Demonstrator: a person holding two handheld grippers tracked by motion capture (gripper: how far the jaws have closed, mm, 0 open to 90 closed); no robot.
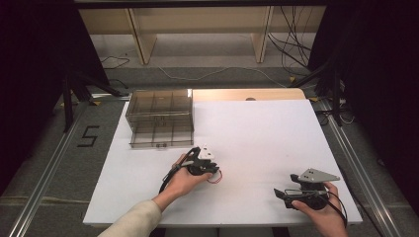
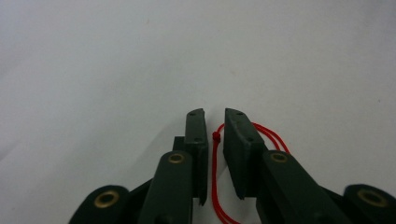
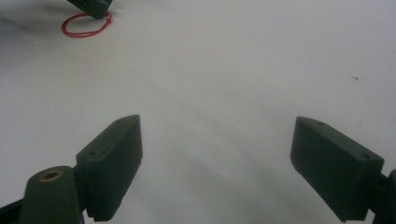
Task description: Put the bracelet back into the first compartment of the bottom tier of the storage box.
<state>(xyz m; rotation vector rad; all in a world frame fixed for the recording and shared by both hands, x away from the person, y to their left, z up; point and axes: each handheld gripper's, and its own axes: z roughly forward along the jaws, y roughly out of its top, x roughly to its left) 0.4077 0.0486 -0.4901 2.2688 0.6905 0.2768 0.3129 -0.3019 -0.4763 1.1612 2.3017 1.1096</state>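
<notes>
A thin red string loop (image 1: 216,177) lies on the white table top (image 1: 257,128) just left of centre. My left gripper (image 1: 213,170) points down over it. In the left gripper view the jaws (image 2: 215,114) stand close together with a narrow gap; the red string (image 2: 215,154) and its knot run through that gap, and the pads do not press on it. My right gripper (image 1: 279,193) rests low near the front right of the table, its jaws (image 3: 217,126) wide open over bare table. Its view shows the string loop (image 3: 86,24) far off under the left gripper's tip (image 3: 95,7).
A smoky transparent drawer box (image 1: 160,116) with compartments stands at the back left of the table. A wooden strip (image 1: 247,94) runs along the far edge. Cables lie on the floor beyond. Bare white surface stretches between the two grippers.
</notes>
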